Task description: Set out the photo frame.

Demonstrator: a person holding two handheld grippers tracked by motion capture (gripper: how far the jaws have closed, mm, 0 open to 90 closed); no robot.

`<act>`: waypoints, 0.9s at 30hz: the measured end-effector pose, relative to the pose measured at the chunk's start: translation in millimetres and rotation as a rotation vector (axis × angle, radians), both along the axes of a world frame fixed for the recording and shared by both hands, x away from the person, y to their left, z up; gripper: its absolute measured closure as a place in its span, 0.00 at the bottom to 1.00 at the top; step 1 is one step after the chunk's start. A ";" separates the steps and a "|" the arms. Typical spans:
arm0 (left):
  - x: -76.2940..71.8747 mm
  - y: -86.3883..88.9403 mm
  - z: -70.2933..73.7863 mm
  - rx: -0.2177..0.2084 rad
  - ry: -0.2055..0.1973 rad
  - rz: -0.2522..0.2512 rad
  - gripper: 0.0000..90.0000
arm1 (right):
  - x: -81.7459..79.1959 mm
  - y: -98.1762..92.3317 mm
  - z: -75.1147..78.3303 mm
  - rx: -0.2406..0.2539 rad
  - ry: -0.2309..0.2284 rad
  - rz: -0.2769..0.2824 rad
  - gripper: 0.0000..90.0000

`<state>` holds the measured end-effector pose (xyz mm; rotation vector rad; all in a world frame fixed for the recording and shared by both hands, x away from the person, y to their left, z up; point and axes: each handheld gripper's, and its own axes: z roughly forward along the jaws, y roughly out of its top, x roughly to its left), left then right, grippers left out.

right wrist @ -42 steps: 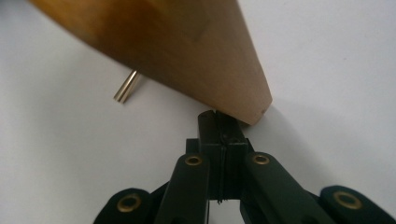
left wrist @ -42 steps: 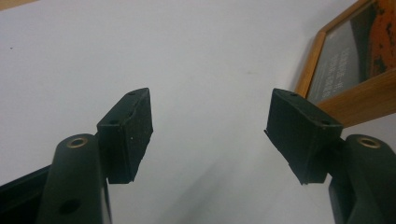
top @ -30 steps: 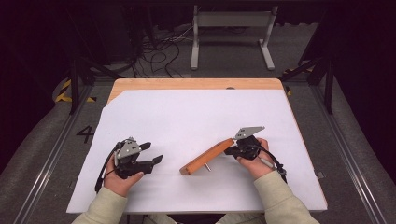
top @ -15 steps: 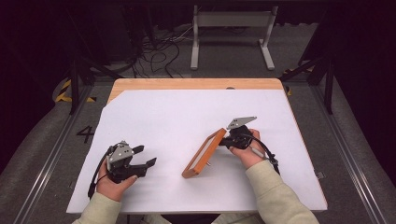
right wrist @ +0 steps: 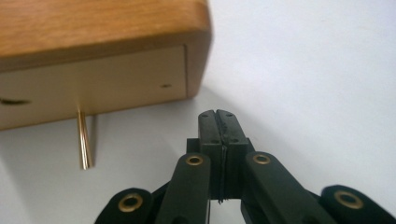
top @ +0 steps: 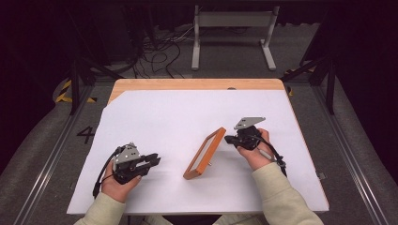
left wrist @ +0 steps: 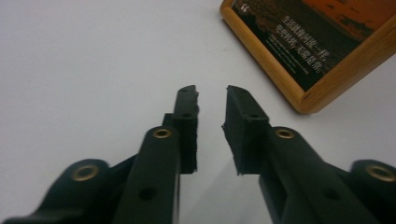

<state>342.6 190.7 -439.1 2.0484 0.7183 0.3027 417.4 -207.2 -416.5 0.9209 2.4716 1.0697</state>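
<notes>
A wooden picture frame (top: 202,154) stands on its edge on the white table sheet (top: 178,117), tilted back on a thin brass prop (right wrist: 84,140). My right gripper (top: 228,139) is shut with nothing in it, its tips close behind the frame's upper right corner (right wrist: 93,28); I cannot tell whether they touch. My left gripper (top: 155,160) lies low at the front left, pointing toward the frame's printed face (left wrist: 322,51). Its jaws (left wrist: 211,95) have just been closing and now stand a narrow gap apart with nothing between them.
A wooden table edge (top: 187,84) runs along the far side of the sheet. Beyond it, cables (top: 155,51) and a metal stand (top: 232,23) sit on the floor. Dark rails (top: 338,140) flank the table.
The frame went from lying low on the sheet to standing steeply on its edge. My left gripper's jaws narrowed. My right hand shifted slightly with the frame's corner.
</notes>
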 end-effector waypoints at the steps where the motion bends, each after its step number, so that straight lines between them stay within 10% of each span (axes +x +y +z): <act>1: 0.2 -2.2 0.1 -0.002 0.006 -0.007 0.93 | -2.8 -3.8 1.7 -0.002 -0.011 -0.009 1.00; 6: 3.2 -19.1 -2.7 0.027 0.036 -0.048 1.00 | -21.0 -23.7 9.0 0.013 -0.088 -0.053 1.00; 27: 20.1 -80.9 -17.1 0.159 0.186 -0.198 1.00 | -56.4 -55.5 31.9 0.070 -0.124 -0.082 1.00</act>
